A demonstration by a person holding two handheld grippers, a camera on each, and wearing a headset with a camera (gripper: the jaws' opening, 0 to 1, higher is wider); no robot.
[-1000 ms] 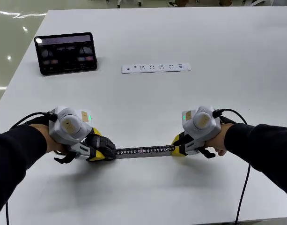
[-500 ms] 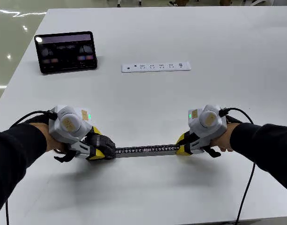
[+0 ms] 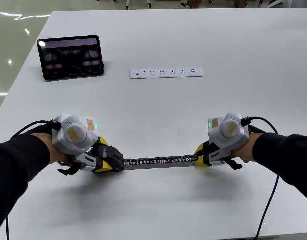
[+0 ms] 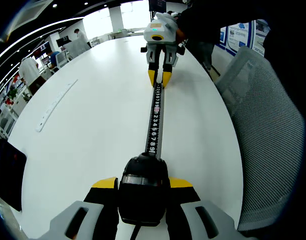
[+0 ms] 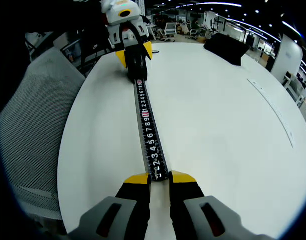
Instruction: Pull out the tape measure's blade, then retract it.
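Pinching the black tape measure case (image 4: 143,195) across its two flat sides with the left tongs (image 4: 143,182), pressed snug against it, low on the white counter (image 3: 193,40). Probably a chunky rigid shell, fairly light and a bit slick, so best clamped on the broad sides just like that.

Blade (image 5: 149,130) a different story: thin springy steel, stiff along its length but likely to kink if twisted. Also spring-loaded, so prone to whipping back if dropped. Best grabbed right at the hook end.

Right tongs (image 5: 160,177) closed on exactly that end, blade tip nipped between the yellow tips as far as can be made out. Blade stretched straight between the two tongs, numbers up, just over the counter, touching or not hard to say. Case at the left end, tongs well apart. Would feed it back slowly rather than just letting go.
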